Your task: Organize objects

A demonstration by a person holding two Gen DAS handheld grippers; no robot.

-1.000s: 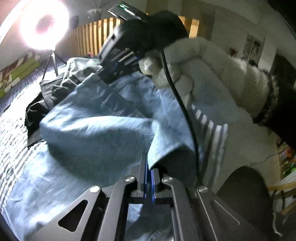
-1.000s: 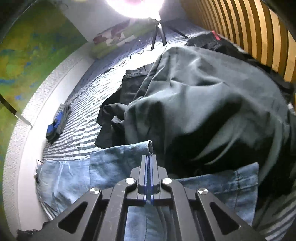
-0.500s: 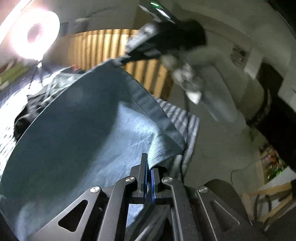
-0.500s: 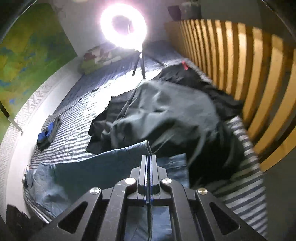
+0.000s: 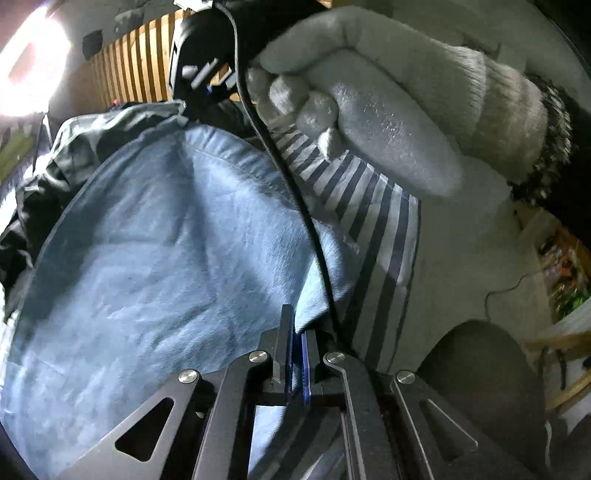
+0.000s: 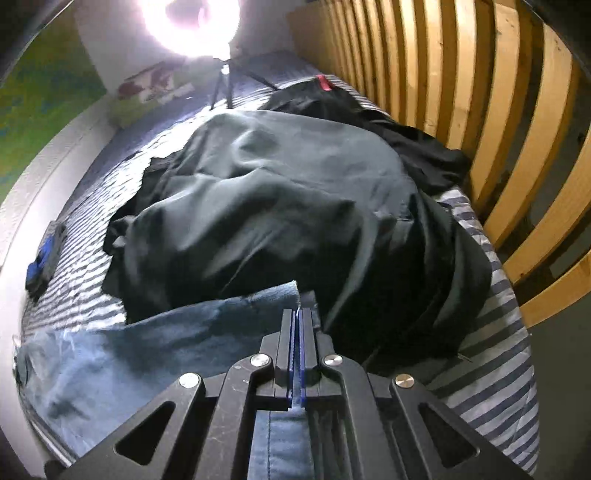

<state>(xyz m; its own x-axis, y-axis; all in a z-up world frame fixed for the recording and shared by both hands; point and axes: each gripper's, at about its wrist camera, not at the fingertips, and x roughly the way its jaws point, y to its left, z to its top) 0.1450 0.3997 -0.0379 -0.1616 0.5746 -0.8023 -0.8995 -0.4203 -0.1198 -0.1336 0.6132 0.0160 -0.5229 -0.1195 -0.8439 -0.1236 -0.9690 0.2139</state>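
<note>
Both my tools grip the jeans [image 5: 155, 251]: left tool [image 5: 295, 332] and right tool [image 6: 297, 317], bottom centre, clamped on denim edges. Advise equal tension, clearing the dark clothes [image 6: 280, 206].

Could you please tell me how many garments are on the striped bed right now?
3, possibly more hidden: blue jeans nearest, held by both grippers; dark grey garment heaped mid-bed; black garment beside the slats.

we see a home bedroom: striped bedsheet [image 6: 495, 369], wooden slat rail [image 6: 480, 92], clothes heaped on the bed, ring light [image 6: 192, 22] on a tripod.
</note>
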